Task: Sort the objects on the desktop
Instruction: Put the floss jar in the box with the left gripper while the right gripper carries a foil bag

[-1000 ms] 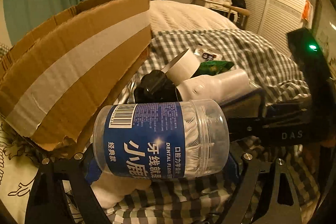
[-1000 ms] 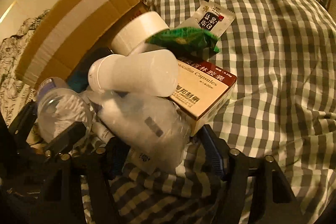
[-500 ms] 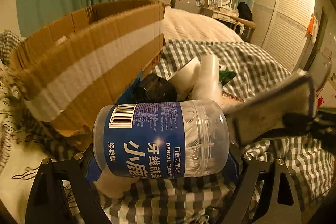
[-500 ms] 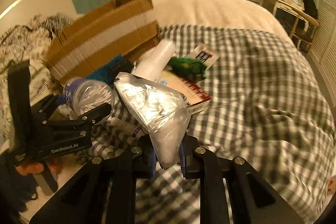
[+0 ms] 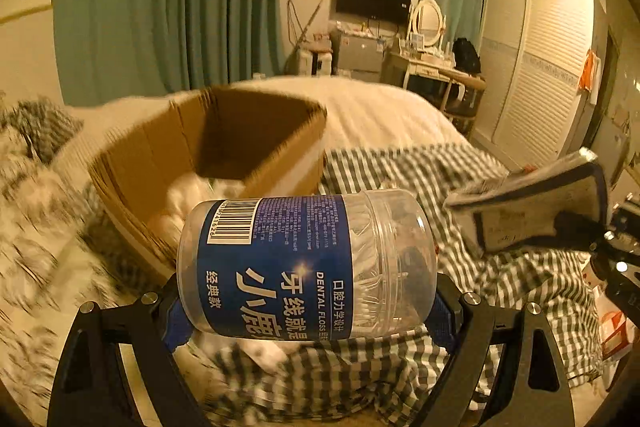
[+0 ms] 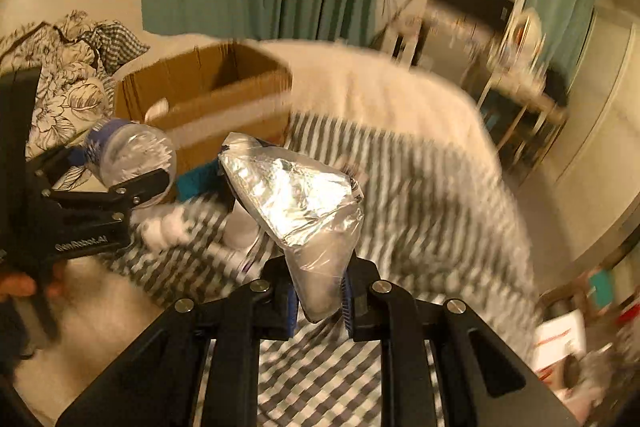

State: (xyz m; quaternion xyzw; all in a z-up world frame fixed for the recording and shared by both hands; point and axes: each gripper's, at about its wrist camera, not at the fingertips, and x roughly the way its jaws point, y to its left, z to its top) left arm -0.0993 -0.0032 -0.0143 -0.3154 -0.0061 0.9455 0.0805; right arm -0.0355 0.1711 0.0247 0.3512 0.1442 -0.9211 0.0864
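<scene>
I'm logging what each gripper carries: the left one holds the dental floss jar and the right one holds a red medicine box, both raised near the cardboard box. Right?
Not quite: the right gripper pinches a silver foil bag, as the right wrist view shows. The left gripper does hold the dental floss jar near the cardboard box.

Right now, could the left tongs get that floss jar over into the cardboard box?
Probably yes. The left tongs hold the jar lifted off the bed, and the box lies just ahead with its top open. Nothing appears to stand between them, though the view is blurred.
</scene>
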